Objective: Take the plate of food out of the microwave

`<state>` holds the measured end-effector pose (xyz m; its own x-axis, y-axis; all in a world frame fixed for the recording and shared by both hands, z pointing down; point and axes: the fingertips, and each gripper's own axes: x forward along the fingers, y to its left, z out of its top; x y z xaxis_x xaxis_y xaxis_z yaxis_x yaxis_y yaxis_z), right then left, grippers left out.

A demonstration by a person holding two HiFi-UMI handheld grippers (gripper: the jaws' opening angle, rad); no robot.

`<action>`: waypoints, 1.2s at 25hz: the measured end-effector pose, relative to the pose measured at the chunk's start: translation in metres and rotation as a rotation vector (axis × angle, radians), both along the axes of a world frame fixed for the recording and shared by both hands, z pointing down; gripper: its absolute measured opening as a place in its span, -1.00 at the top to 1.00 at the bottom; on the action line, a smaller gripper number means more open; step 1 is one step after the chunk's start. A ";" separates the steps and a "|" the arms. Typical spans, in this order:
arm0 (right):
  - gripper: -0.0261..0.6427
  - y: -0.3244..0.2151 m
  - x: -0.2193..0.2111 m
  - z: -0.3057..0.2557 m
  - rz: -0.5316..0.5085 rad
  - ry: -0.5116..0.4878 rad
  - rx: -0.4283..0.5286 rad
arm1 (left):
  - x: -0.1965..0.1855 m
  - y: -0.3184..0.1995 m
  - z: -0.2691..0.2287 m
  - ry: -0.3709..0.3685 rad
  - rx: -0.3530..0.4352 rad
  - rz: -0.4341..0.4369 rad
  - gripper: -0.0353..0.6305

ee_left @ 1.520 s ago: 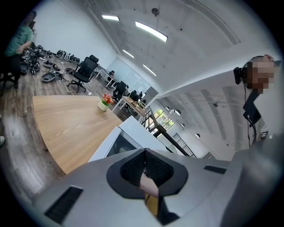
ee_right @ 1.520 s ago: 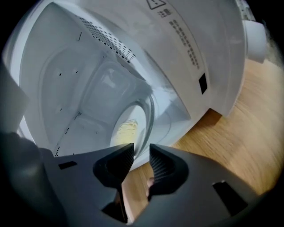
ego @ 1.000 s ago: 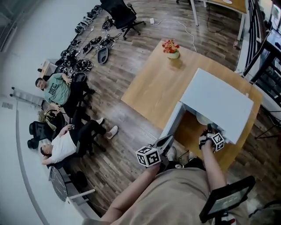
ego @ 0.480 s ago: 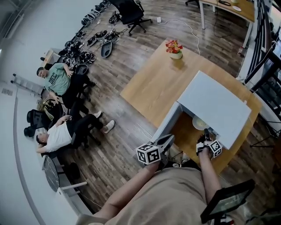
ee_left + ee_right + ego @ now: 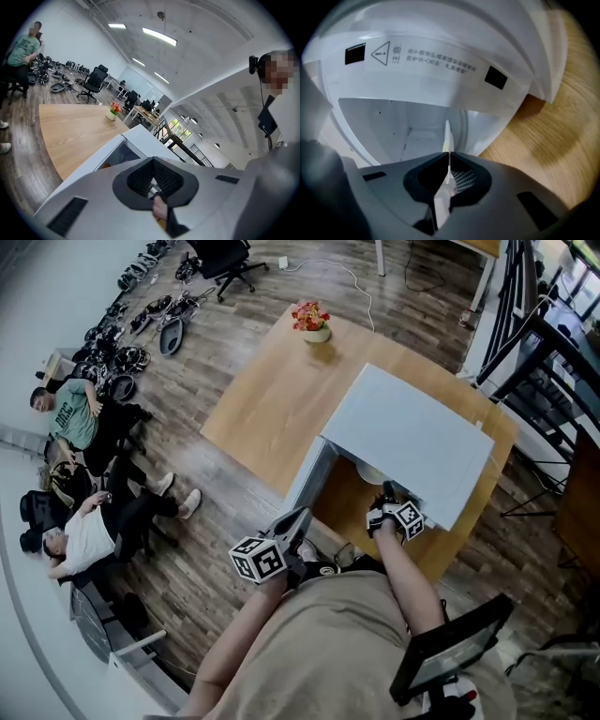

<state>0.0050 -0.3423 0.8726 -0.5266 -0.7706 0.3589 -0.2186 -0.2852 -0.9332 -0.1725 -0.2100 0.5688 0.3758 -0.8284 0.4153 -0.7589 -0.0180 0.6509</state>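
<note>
Right gripper view — jaws clamp plate (image 5: pixel 446 137); microwave (image 5: pixel 393 122) warning label (image 5: pixel 422 58) blurred.

Right gripper (image 5: pixel 386 495) at plate (image 5: pixel 369 474) in open microwave (image 5: pixel 412 437) on table (image 5: pixel 267 413).

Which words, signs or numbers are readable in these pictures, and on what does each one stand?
Warning triangle with "!" and "注意": white label on the microwave, above its opening.
Smaller Chinese lines beside it: too blurred to read.
Print on a seated person's green shirt: too small to read.

Microwave (image 5: pixel 412 442) mouth open, door (image 5: pixel 307 482) swung left
</note>
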 end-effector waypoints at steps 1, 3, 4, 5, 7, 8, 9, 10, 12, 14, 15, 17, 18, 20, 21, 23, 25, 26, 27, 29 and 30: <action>0.87 -0.001 0.002 0.002 0.007 0.009 -0.009 | -0.001 -0.001 0.000 0.004 0.000 0.002 0.88; 0.87 0.000 0.004 0.005 0.027 0.017 -0.021 | -0.005 -0.001 0.000 0.012 -0.002 0.003 0.88; 0.87 0.000 0.004 0.006 0.037 0.016 -0.023 | -0.008 0.000 0.000 0.015 -0.004 0.003 0.88; 0.87 0.001 0.004 0.007 0.045 0.016 -0.023 | -0.012 0.000 0.000 0.016 -0.004 0.004 0.88; 0.87 0.002 0.003 0.009 0.059 0.015 -0.021 | -0.020 0.000 -0.001 0.018 -0.002 0.008 0.88; 0.87 0.002 0.002 0.011 0.068 0.014 -0.023 | -0.024 0.000 -0.001 0.019 0.000 0.012 0.88; 0.86 0.003 0.003 0.013 0.081 0.013 -0.025 | -0.027 0.000 -0.001 0.020 0.001 0.016 0.88; 0.86 0.002 0.005 0.015 0.096 0.012 -0.027 | -0.031 0.000 -0.002 0.022 0.003 0.021 0.88; 0.86 0.000 0.011 0.018 0.129 0.015 -0.024 | -0.037 0.000 -0.002 0.025 0.006 0.031 0.88; 0.85 -0.005 0.018 0.018 0.157 0.015 -0.014 | -0.043 0.000 -0.003 0.028 0.008 0.041 0.88; 0.84 -0.007 0.020 0.017 0.163 0.017 -0.005 | -0.046 0.000 -0.004 0.029 0.008 0.046 0.88; 0.69 -0.010 0.022 0.014 0.158 0.039 0.016 | -0.051 0.000 -0.003 0.036 0.007 0.055 0.88; 0.67 -0.010 0.022 0.014 0.152 0.058 0.025 | -0.053 0.001 -0.003 0.040 0.006 0.059 0.88; 0.55 -0.008 0.021 0.014 0.146 0.094 0.031 | -0.058 0.001 -0.003 0.047 0.007 0.070 0.88; 0.55 -0.006 0.020 0.014 0.147 0.110 0.028 | -0.061 0.001 -0.004 0.049 0.007 0.076 0.88; 0.54 0.000 0.017 0.017 0.148 0.138 0.010 | -0.066 0.003 -0.005 0.053 0.007 0.085 0.88; 0.54 0.007 0.012 0.022 0.147 0.144 -0.010 | -0.072 0.007 -0.004 0.056 0.004 0.092 0.88; 0.54 0.008 0.009 0.024 0.150 0.140 -0.016 | -0.074 0.008 -0.003 0.057 0.002 0.094 0.88; 0.54 0.007 0.008 0.026 0.156 0.131 -0.019 | -0.076 0.010 -0.003 0.058 0.000 0.097 0.88; 0.54 0.002 0.005 0.028 0.169 0.107 -0.021 | -0.079 0.011 -0.002 0.058 -0.003 0.100 0.88; 0.54 0.000 0.003 0.029 0.174 0.094 -0.027 | -0.080 0.013 -0.002 0.058 -0.004 0.100 0.88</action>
<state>0.0079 -0.3428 0.9016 -0.3496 -0.8363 0.4223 -0.2497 -0.3512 -0.9024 -0.2527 -0.1973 0.5672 0.4801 -0.7840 0.3935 -0.7146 -0.0893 0.6938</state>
